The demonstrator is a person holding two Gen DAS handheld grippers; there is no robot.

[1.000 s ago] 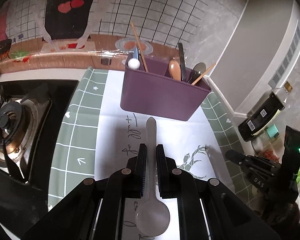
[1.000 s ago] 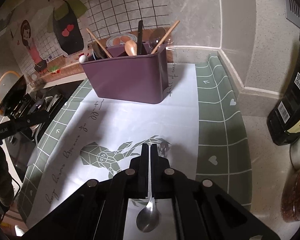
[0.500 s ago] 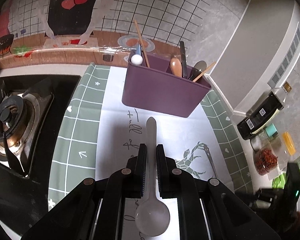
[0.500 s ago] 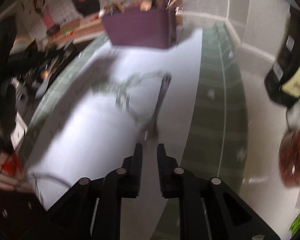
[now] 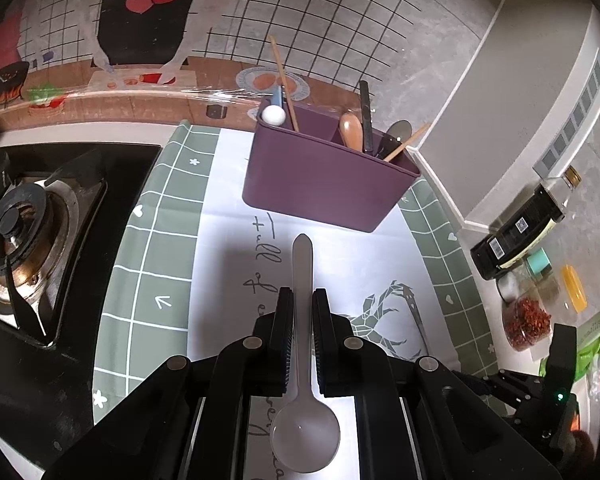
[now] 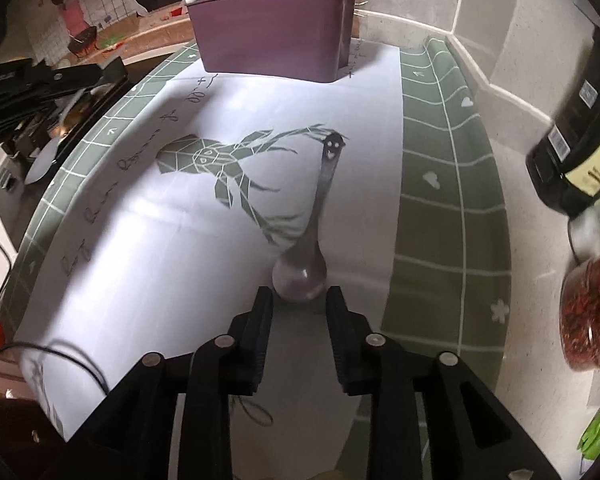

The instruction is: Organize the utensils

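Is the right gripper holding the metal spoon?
No: the metal spoon lies on the mat beyond the right gripper, whose jaws stand apart.

So the counter's got a white and sage-green checked mat (image 5: pixel 148 280) with a geometric deer print and some cursive writing on it. Off its left edge sits a black gas stove burner (image 5: pixel 16 228). Past the right edge, on the speckled grey countertop (image 6: pixel 532 240), there's a dark glass bottle with a label (image 5: pixel 516 236) lying near a clear jar of red chili flakes (image 6: pixel 592 312). Back wall has a cartoon cooking sticker (image 5: pixel 140 20) over grid tiles.
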